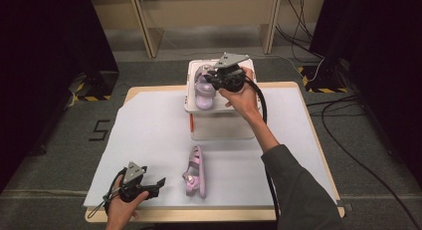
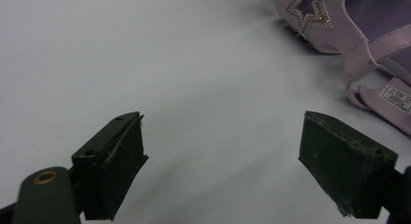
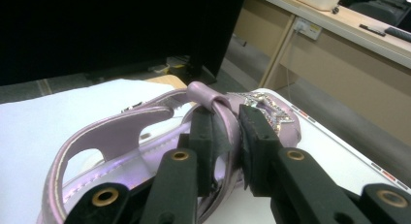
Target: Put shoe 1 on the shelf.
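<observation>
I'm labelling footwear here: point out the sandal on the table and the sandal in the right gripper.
Sandal on the table (image 1: 195, 171), high view, middle of its sole.
Held sandal (image 3: 121, 129), right gripper view, side strap.

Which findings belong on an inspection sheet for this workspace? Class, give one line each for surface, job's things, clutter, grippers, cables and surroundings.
Surface: wooden table under a pale grey sheet.
Job's things: one shiny lilac strap sandal lies on the sheet; a second lilac sandal with a star trim is held over the white rectangular box at the table's far edge.
Clutter: nothing seen.
Grippers: left gripper open, empty, low over the sheet near the first sandal; right gripper shut on the second sandal's strap.
Cables: black gripper cable along the right forearm; loose black cables on the floor.
Surroundings: grey carpet, black-yellow hazard tape, wooden furniture legs.
</observation>
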The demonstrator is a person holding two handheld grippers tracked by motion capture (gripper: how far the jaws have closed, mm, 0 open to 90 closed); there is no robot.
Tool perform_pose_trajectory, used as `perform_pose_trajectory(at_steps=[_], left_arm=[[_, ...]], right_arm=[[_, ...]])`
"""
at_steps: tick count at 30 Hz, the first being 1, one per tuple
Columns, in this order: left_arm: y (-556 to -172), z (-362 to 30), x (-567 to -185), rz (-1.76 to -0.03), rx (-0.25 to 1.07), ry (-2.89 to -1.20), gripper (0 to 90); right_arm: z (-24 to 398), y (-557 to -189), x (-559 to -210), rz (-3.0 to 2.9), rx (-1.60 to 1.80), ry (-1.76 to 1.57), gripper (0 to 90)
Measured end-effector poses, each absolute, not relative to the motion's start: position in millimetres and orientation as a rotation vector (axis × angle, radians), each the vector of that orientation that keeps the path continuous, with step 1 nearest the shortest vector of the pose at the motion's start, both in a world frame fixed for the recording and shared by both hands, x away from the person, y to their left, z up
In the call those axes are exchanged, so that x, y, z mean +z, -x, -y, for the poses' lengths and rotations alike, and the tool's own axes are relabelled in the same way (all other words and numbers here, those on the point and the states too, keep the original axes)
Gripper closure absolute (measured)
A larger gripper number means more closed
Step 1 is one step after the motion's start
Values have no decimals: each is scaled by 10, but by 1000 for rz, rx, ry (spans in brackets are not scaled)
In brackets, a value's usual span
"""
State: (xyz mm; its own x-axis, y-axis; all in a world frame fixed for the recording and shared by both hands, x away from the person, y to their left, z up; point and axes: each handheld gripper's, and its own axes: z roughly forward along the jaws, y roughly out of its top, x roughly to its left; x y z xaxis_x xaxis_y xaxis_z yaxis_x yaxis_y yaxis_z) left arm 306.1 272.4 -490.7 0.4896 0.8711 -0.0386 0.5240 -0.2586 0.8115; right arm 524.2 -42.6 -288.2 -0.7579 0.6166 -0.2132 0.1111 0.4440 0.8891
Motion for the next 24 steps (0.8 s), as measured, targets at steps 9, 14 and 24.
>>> perform_pose_trajectory(at_steps=[9, 14, 24], left_arm=[[-3060, -2728, -4905, -1153, 542, -1929, 157], [-3060, -2726, -4908, -1152, 540, -1932, 156], [-3056, -2724, -4910, -1150, 539, -1940, 157]], right_arm=[[293, -5449, -2995, -2196, 1209, -612, 775], [237, -5475, -3003, -2207, 1187, -605, 771], [260, -5475, -3060, -2193, 1127, -613, 666]])
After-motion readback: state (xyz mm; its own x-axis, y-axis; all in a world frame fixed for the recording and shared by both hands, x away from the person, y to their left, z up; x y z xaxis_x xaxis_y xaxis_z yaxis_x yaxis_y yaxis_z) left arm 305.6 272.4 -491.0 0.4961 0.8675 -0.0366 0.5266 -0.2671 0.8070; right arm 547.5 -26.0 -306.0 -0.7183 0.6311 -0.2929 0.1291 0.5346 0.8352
